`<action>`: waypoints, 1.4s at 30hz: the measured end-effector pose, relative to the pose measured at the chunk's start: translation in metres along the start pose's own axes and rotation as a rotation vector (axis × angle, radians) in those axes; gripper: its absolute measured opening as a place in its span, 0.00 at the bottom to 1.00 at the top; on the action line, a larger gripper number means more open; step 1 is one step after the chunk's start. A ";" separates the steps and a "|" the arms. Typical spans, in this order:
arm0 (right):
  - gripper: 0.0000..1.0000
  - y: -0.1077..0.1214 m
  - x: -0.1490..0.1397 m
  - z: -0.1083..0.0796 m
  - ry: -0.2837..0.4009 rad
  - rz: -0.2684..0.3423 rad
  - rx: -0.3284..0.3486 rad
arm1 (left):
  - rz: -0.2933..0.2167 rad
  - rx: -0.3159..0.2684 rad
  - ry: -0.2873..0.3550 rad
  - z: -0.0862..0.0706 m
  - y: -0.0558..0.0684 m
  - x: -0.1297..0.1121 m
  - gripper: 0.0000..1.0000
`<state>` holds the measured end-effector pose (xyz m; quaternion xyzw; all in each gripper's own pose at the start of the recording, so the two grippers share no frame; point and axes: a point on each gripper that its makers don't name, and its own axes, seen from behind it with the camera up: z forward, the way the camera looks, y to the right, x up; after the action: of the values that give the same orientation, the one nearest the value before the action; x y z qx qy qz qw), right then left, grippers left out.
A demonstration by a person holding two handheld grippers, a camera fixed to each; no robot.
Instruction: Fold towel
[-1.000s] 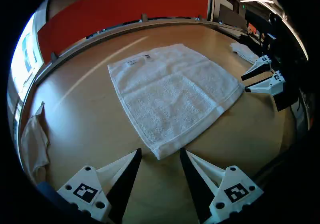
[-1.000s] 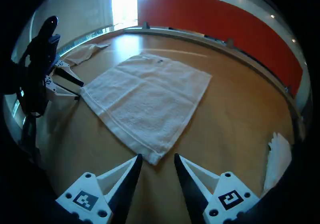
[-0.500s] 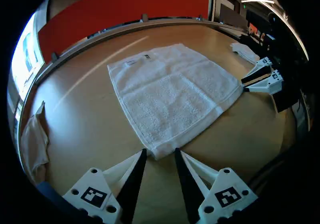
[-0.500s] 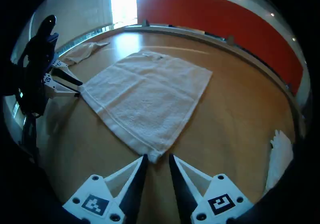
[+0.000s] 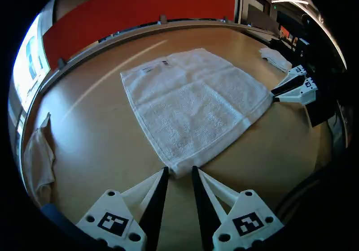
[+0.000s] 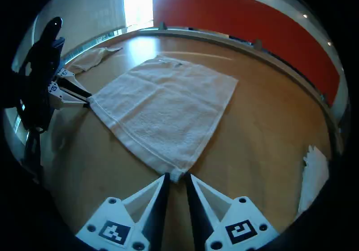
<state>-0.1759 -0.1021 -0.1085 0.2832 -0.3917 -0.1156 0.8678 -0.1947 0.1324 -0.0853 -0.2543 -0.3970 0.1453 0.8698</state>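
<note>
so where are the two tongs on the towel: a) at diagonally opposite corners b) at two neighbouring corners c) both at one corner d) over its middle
b: in the left gripper view the left tongs straddle the nearest corner of the towel, and the right tongs sit at the next corner along the same hemmed edge.

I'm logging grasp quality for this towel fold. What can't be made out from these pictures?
- Left gripper view: whether the left claw really pinches the towel corner; the corner itself hides the contact.
- Right gripper view: the same for the right claw.
- Left gripper view: the towel's tag, too small to read.
- Right gripper view: white cloth, cut off at the edge.
</note>
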 end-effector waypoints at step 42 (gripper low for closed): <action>0.04 -0.003 0.044 -0.033 0.100 0.010 0.001 | -0.087 0.001 0.056 -0.028 -0.003 0.027 0.10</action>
<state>-0.1217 -0.1094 -0.1011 0.2872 -0.3493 -0.0968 0.8866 -0.1564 0.1327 -0.0824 -0.2403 -0.3829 0.1004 0.8863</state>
